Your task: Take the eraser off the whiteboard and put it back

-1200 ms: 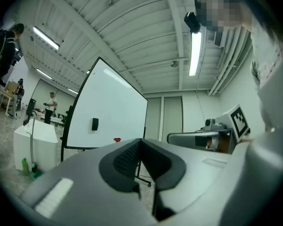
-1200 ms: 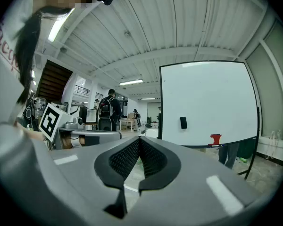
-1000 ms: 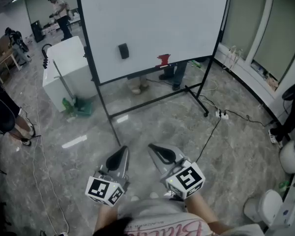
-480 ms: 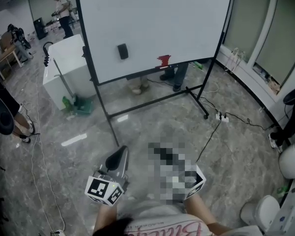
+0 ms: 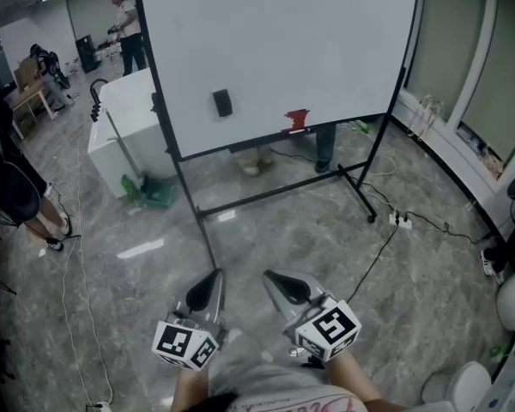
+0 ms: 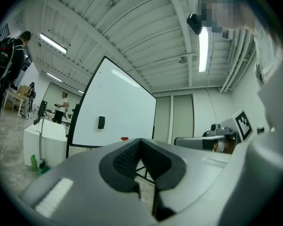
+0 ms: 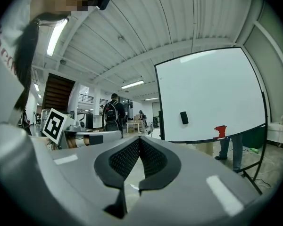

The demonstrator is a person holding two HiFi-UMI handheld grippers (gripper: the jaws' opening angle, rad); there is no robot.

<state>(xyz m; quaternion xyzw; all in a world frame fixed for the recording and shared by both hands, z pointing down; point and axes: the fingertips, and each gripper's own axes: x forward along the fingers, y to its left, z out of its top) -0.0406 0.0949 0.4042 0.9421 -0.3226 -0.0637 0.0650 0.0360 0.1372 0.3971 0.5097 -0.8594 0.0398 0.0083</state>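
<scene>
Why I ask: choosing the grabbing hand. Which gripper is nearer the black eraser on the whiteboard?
Left, marginally. The left gripper is almost straight in front of the eraser; the right gripper sits further right. Both are far off.

The left gripper (image 5: 211, 278) and the right gripper (image 5: 273, 276) share one build: a smooth grey shell that narrows to a point, with a white cube (image 5: 185, 343) of black square markers at the rear. Black pads (image 6: 125, 160) with a fine ribbed texture line the jaws, set in matte black surrounds. A pale rectangular stripe (image 7: 220, 194) marks each shell. The person wears a light shirt (image 5: 257, 383) with pink script lettering.
</scene>
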